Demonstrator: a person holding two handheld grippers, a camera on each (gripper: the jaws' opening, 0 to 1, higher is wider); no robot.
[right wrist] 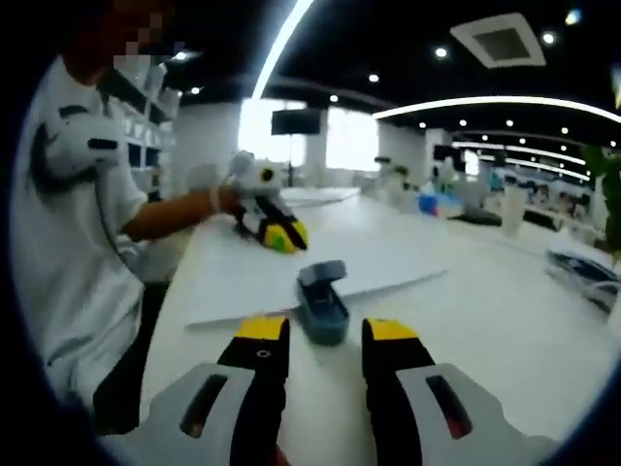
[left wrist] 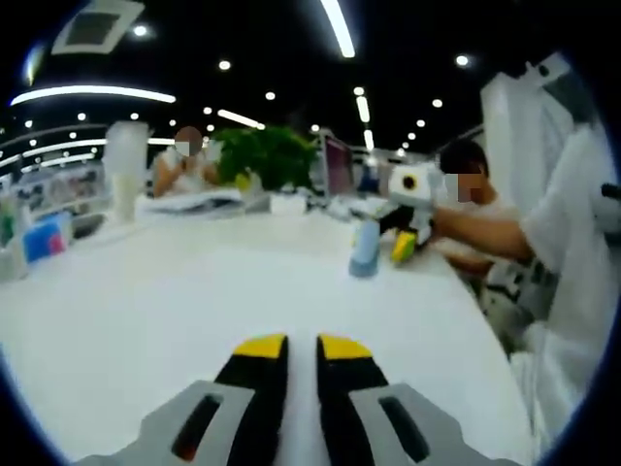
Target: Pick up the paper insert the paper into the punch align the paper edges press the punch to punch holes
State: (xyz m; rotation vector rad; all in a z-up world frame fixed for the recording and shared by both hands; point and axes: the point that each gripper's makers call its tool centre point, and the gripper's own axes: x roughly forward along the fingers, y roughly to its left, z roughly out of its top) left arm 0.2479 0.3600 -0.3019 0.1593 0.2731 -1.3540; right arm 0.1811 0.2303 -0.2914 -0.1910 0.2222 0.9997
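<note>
The blue-grey hole punch (right wrist: 320, 296) sits on the near edge of a white sheet of paper (right wrist: 291, 267) that lies flat on the white table (right wrist: 505, 320). My right gripper (right wrist: 326, 332) is open just short of the punch, with nothing between its fingers. In the left gripper view the punch (left wrist: 366, 248) stands far off across the table, with the right gripper (left wrist: 406, 243) beside it. My left gripper (left wrist: 302, 348) hovers over bare table, its jaws a narrow gap apart and empty. It also appears as the left gripper (right wrist: 279, 235), held in a hand over the paper's far end.
A person in a white shirt (right wrist: 78, 252) stands along the table's edge. Another person sits at the far right (left wrist: 466, 184). A green plant (left wrist: 267, 155), a white cup (left wrist: 126, 175) and blue boxes (left wrist: 44, 238) line the far side of the table (left wrist: 194, 291).
</note>
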